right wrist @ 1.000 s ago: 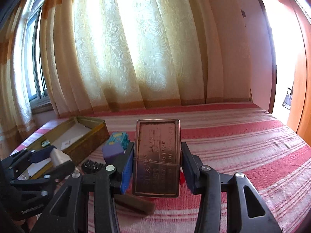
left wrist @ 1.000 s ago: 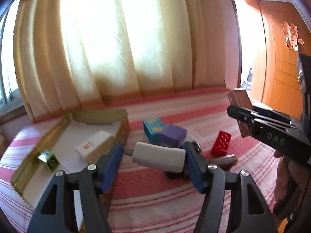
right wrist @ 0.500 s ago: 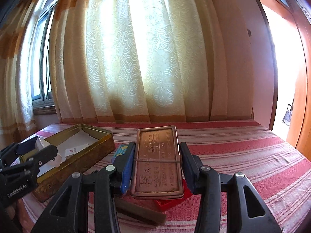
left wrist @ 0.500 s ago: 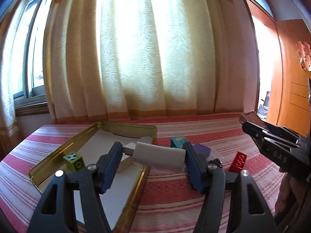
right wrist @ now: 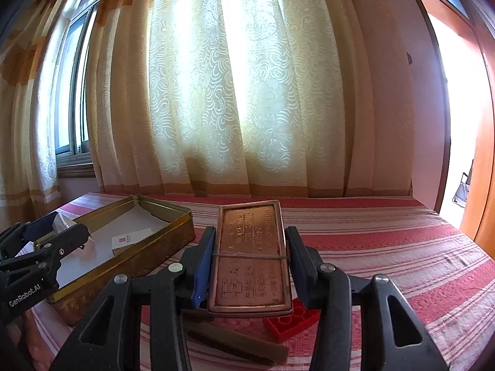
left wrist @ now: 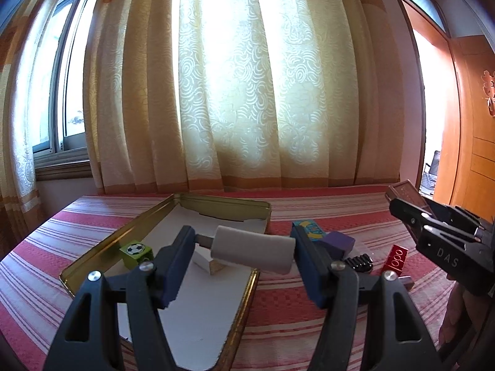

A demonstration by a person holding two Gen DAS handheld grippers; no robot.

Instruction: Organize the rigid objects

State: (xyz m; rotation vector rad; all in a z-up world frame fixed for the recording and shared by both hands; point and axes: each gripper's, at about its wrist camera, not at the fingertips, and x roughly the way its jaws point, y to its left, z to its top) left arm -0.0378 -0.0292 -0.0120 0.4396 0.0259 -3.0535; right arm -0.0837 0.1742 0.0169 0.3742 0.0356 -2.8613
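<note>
Your left hand-held gripper clamps a white block crosswise: its long axis runs from one pad to the other, with a short stub poking out at the left end. The block hangs above the gold tin, over the tin's right half, just inside the right rim. The tin lies open on the striped bed, directly ahead of and below this gripper, its long axis running away from you and slightly leftward. Inside it: a green cube with a football print near the left wall, and a white card box under the block.

Your right hand-held gripper grips a copper tin by its long sides, so its long axis points forward along the fingers, embossed lid up. From this hand the gold tin lies to the left and ahead, apart from the load; the left gripper stands between.

Judgement: the left hand is nearer and already over the opening, so it should lower first. The block sits across the tin's width, so check clearance at the right rim. Loose pieces on the bed to the right: teal box, purple block, red brick.
</note>
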